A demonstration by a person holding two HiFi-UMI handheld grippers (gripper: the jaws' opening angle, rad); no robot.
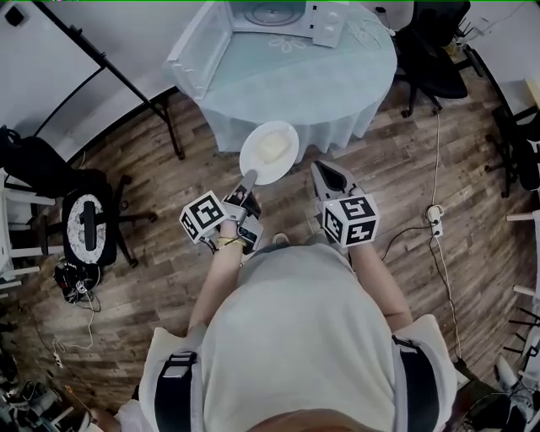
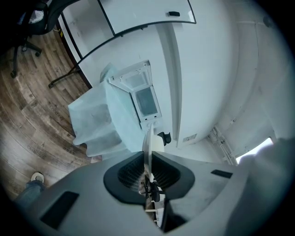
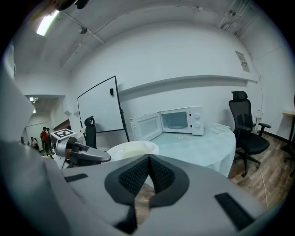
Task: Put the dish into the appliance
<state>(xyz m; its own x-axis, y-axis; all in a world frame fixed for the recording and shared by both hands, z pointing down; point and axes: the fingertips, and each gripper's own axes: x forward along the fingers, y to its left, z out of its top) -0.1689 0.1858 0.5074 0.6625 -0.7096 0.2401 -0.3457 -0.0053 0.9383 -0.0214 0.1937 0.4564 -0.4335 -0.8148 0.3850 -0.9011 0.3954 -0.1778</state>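
Observation:
My left gripper point(image 1: 250, 178) is shut on the near rim of a white dish point(image 1: 269, 151) with pale yellow food on it. I hold the dish level in the air in front of the round table point(image 1: 337, 80). In the left gripper view the dish point(image 2: 148, 140) shows edge-on between the jaws. On the table's far side stands a white microwave point(image 1: 278, 13) with its door point(image 1: 197, 49) swung open to the left. My right gripper point(image 1: 326, 170) hovers to the right of the dish, shut and holding nothing. In the right gripper view the dish point(image 3: 132, 149) lies left of the microwave point(image 3: 179, 120).
A light-blue cloth covers the table. A black office chair point(image 1: 436, 40) stands at the table's right and another chair point(image 1: 89, 224) on the wood floor at the left. A whiteboard stand's leg point(image 1: 166, 121) reaches the table's left side. A power strip point(image 1: 436, 218) lies on the floor.

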